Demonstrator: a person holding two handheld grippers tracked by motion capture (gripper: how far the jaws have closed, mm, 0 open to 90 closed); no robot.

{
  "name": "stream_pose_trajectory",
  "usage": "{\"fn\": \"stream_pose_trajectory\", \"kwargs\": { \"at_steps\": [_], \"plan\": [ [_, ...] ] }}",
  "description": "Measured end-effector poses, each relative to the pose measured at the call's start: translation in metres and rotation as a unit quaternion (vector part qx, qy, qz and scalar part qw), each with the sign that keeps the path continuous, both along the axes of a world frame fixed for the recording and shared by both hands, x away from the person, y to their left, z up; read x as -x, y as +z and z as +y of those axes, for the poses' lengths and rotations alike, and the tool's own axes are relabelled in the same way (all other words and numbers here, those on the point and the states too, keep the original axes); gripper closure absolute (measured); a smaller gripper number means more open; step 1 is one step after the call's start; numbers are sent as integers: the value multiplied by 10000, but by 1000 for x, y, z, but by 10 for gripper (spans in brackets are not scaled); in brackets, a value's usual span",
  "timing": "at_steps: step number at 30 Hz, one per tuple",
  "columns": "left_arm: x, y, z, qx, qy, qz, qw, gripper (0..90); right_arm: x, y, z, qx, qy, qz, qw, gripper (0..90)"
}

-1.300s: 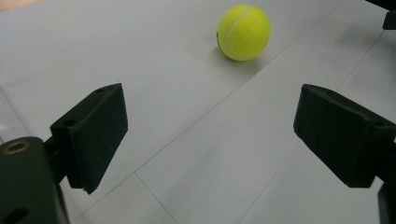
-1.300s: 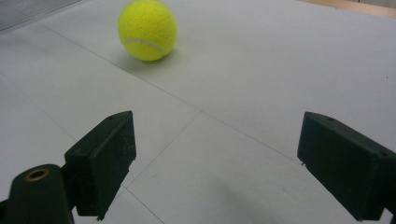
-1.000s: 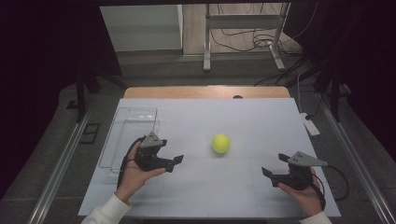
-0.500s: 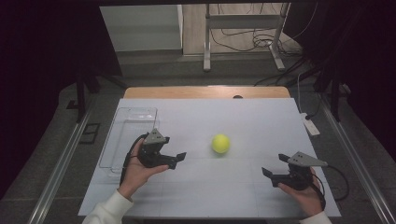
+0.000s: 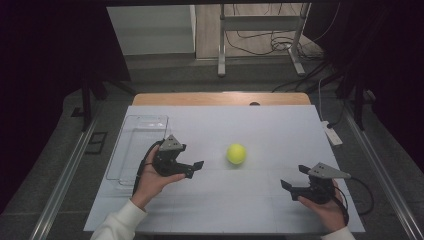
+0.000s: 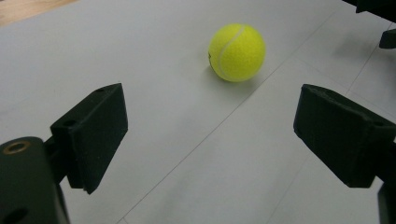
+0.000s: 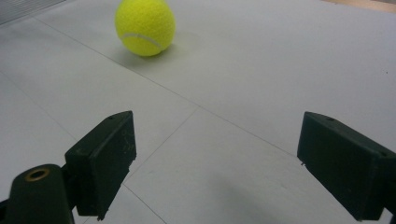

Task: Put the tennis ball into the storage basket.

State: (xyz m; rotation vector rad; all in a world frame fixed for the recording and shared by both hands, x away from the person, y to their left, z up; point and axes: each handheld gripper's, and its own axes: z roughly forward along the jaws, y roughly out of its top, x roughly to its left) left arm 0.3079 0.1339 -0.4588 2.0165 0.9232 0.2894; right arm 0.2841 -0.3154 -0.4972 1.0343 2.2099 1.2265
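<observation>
While both tools [image 5: 194, 169] [image 5: 291, 177] gape empty, a tennis ball [image 5: 236, 153] rests on the white tabletop [image 5: 260, 130] in a dark room.

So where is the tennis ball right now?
In the high view the tennis ball lies mid-table on the white table, right of the clear tray, untouched.

My left gripper [image 5: 194, 169] has crept a little toward the tennis ball [image 5: 236, 153] — in the high view its jaws now sit nearer the ball than a second ago, with my left hand [image 5: 150, 180] stretched further onto the table.
</observation>
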Motion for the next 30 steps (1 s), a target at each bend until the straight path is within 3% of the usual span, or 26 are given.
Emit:
{"fn": "stream_pose_trajectory", "kwargs": {
  "at_steps": [30],
  "plan": [
    [-14,2,-20,-26,-169,63,9998,113,0,-1,-1,-27,-1,17,10000,122]
  ]
}}
